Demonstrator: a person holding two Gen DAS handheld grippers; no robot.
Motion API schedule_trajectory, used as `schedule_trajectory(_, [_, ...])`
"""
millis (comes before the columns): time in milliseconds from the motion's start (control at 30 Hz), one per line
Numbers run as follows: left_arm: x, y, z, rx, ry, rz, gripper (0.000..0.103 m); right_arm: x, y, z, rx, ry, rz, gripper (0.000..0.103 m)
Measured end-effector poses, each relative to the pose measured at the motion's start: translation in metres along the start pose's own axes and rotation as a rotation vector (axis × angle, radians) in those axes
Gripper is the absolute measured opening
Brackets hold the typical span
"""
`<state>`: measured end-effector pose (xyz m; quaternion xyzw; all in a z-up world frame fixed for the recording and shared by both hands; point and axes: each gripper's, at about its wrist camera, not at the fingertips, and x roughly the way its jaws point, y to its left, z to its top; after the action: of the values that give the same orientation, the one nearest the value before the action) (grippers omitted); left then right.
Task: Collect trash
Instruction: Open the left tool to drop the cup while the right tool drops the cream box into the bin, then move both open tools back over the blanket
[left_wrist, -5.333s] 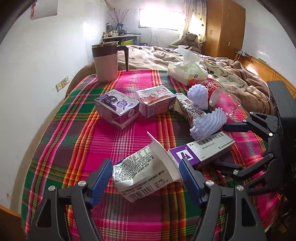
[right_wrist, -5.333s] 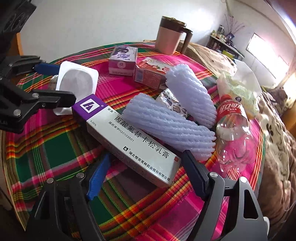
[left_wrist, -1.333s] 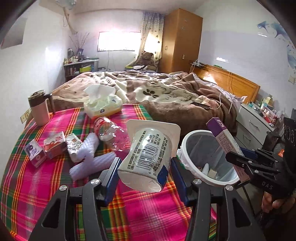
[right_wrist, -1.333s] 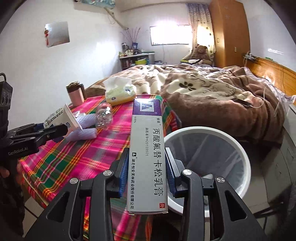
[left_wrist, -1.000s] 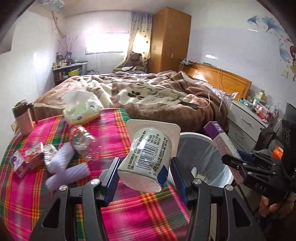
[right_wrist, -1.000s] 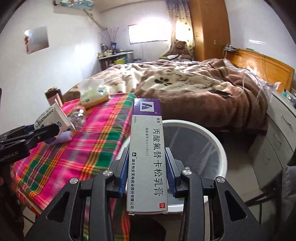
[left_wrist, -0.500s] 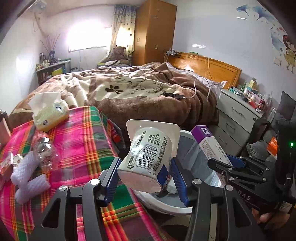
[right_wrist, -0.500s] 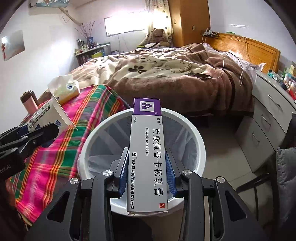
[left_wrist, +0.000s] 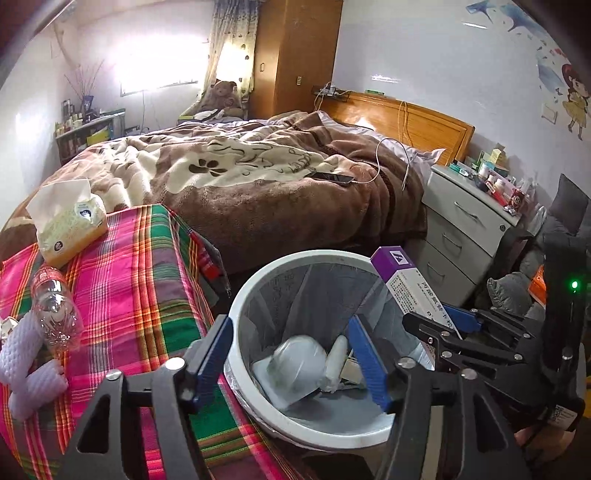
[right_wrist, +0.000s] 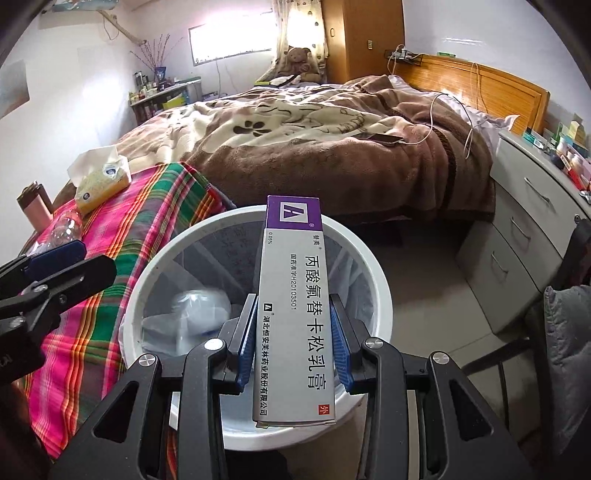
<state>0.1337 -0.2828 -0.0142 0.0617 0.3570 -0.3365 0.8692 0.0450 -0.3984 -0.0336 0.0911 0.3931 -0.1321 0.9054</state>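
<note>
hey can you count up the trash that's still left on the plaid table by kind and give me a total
Clear plastic bottle: 1
White foam net sleeves: 2
Total: 3 in view. The tissue pack is not counted as trash, and the table's left part is out of frame.

Daylight blows out the window (left_wrist: 159, 62); fisheye edges bend and darken, the cup (left_wrist: 299, 358) blurred.
</note>
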Motion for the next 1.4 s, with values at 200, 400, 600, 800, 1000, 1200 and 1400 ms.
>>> schedule_trajectory(200, [-0.007, 0.006, -0.002, -0.017, -0.007, 0.0, 0.068, -0.002, 0.003, 0.001, 0.004, -0.005, 0.01, 0.06])
schedule_trajectory(400, [-0.026, 0.017, -0.004, -0.03, -0.033, 0.027, 0.069, -0.011, 0.011, 0.006, 0.0, -0.036, 0.009, 0.06])
schedule_trajectory(600, [-0.049, 0.04, -0.01, -0.059, -0.066, 0.07, 0.069, -0.014, 0.025, 0.008, -0.003, -0.06, 0.04, 0.06])
schedule_trajectory(800, [-0.073, 0.078, -0.018, -0.132, -0.105, 0.138, 0.069, -0.016, 0.05, 0.013, -0.026, -0.102, 0.101, 0.06])
schedule_trajectory(1000, [-0.089, 0.12, -0.027, -0.205, -0.116, 0.219, 0.069, -0.011, 0.081, 0.022, -0.055, -0.12, 0.169, 0.06])
schedule_trajectory(1200, [-0.103, 0.161, -0.038, -0.273, -0.122, 0.306, 0.069, -0.001, 0.113, 0.029, -0.104, -0.107, 0.23, 0.06])
schedule_trajectory(1400, [-0.114, 0.2, -0.046, -0.33, -0.126, 0.35, 0.069, 0.008, 0.141, 0.037, -0.155, -0.091, 0.275, 0.06])
